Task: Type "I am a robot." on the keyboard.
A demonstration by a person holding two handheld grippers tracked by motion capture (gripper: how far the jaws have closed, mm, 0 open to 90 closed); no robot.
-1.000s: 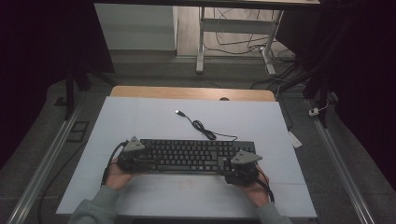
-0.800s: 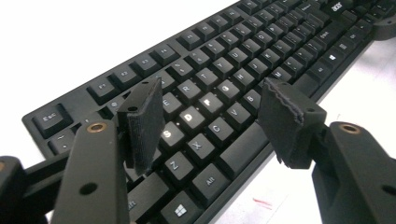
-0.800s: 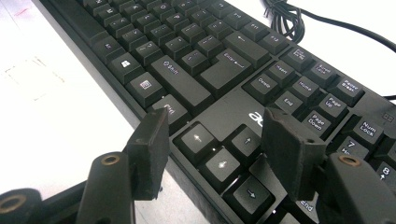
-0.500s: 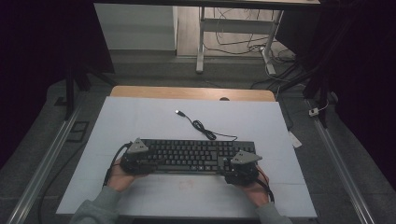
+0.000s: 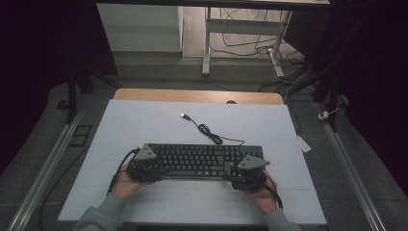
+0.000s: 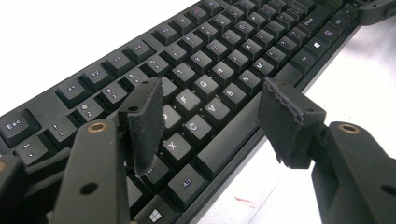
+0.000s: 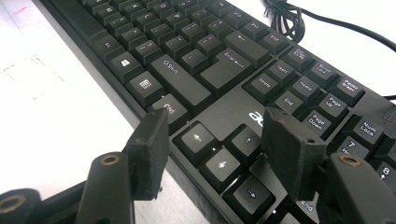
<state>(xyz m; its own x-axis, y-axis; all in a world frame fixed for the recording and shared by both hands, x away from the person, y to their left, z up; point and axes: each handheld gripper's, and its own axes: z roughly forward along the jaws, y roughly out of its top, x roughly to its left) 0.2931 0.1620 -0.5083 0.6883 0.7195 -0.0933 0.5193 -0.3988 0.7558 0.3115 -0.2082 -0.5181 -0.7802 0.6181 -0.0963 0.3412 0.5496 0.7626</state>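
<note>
I've got a black full-size keyboard (image 5: pixel 202 160) lying flat on the white worktop (image 5: pixel 144 125), parallel to the near edge and a little nearer it than the far edge, roughly centred between left and right. Its keys are dark with pale legends; in the right gripper view the arrow cluster and the Page Up and Page Down block sit right in front of me. Its black cable (image 5: pixel 211 134) curls off the back edge in a small coil, and the USB plug (image 5: pixel 184 116) lies loose toward the far edge.

My left gripper (image 6: pixel 210 121) is at the keyboard's left end, jaws spread wide with the letter rows and front edge between them, pads not pressing anything. My right gripper (image 7: pixel 215 149) is at the right end, jaws equally released over the arrow keys. In the high view both hands rest at the near side.

Against the frames from a second ago, the keyboard hasn't shifted; the left gripper sits slightly further right along it, the right unchanged.
</note>
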